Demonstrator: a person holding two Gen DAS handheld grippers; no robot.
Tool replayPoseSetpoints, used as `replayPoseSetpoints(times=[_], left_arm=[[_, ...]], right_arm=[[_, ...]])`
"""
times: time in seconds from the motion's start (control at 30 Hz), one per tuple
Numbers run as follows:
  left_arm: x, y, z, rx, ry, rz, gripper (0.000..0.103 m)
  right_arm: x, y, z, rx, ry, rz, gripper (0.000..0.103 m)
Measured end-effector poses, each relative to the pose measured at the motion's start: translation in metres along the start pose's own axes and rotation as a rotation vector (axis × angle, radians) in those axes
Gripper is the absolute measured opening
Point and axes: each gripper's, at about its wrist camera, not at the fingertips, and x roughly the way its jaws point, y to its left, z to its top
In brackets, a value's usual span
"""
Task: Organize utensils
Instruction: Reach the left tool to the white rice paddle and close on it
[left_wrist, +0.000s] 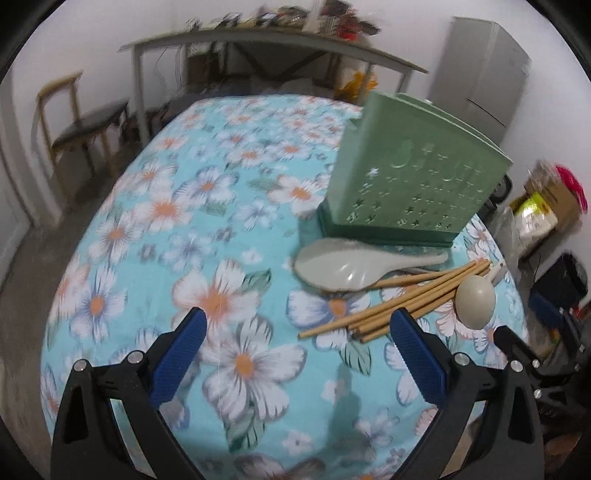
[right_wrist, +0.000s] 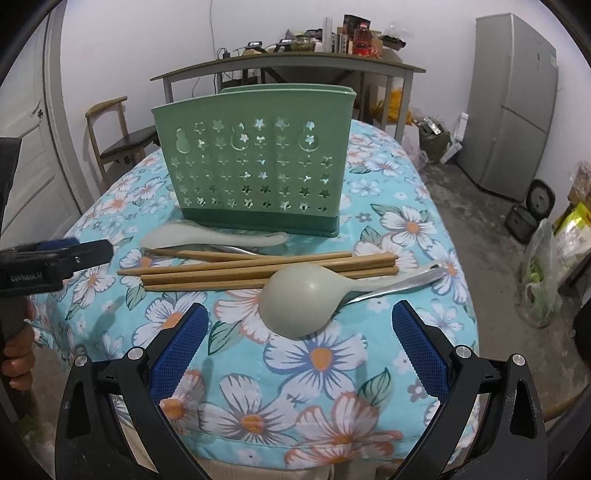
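Left claw (left_wrist: 297, 326): fingers spread wide, nothing between the blue pads (left_wrist: 181, 354), hovering over the worktop (left_wrist: 147, 229) with its floral cloth. The same claw appears at the left edge of the right wrist view, level with the utensils and apart from them.

Right claw (right_wrist: 297, 317): fingers likewise wide apart and empty, aimed at the utensil group from the near edge of the worktop.

Green utensil holder (right_wrist: 255, 162): standing upright on the worktop behind the utensils, its front wall pierced with star-shaped holes; the right wrist view shows nothing rising above its rim.

Rice paddle (right_wrist: 207, 236): lying flat just in front of the holder base.

Chopsticks (right_wrist: 258, 267): a loose bundle lying side by side, between the paddle and the right claw.

Pale spoon (right_wrist: 303, 299): bowl facedown, resting across the chopsticks, nearest the right claw.

Metal utensil (right_wrist: 410, 282): its handle lies beside the spoon; its working end is hidden
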Motion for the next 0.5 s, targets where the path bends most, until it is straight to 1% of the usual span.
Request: replayPoseSetpoints(times=[0.07,0.13,0.2,0.23,0.27,0.33,0.43,0.5], left_arm=[[0.005,-0.006,0.002,0.086,-0.026,0.052,0.097],[0.011,-0.008,0.003,0.154,-0.036,0.093,0.096],[0.017,-0.011,0.004,0.225,-0.040,0.116,0.090],[0.020,-0.012,0.004,0.256,-0.038,0.129,0.085],[0.024,-0.013,0.003,0.290,-0.032,0.145,0.078],[0.029,-0.016,0.001,0.349,-0.019,0.168,0.070],[0.043,-0.021,-0.004,0.447,0.019,0.194,0.065],[0.049,-0.024,-0.006,0.494,0.023,0.204,0.064]], right_arm=[[0.002,0.000,0.000,0.003,0.005,0.002,0.095],[0.005,-0.001,0.000,0.008,0.013,0.005,0.095],[0.007,-0.003,0.000,0.013,0.019,0.004,0.095],[0.008,-0.003,0.000,0.016,0.019,0.003,0.095],[0.009,-0.004,0.000,0.021,0.020,0.002,0.095],[0.010,-0.006,0.002,0.029,0.021,0.000,0.095],[0.012,-0.007,0.002,0.041,0.026,0.003,0.095],[0.014,-0.007,0.003,0.041,0.031,0.003,0.095]])
